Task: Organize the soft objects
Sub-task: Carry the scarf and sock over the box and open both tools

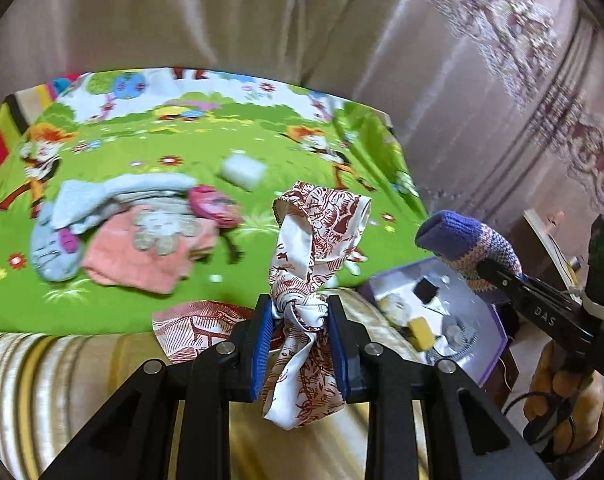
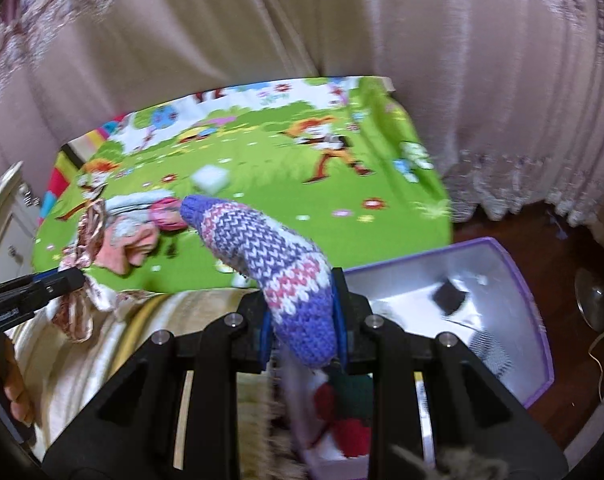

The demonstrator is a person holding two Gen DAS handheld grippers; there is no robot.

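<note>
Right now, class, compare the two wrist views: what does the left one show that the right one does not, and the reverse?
Only the left wrist view shows a yellow block in the purple-rimmed box and a patterned cloth lying flat at the mat's near edge. Only the right wrist view shows a white cabinet at left and red and green knitwear below the right tongs. Both show the green cartoon mat, the clothes pile, the knotted scarf in the left tongs, and the striped knitted sock.
</note>
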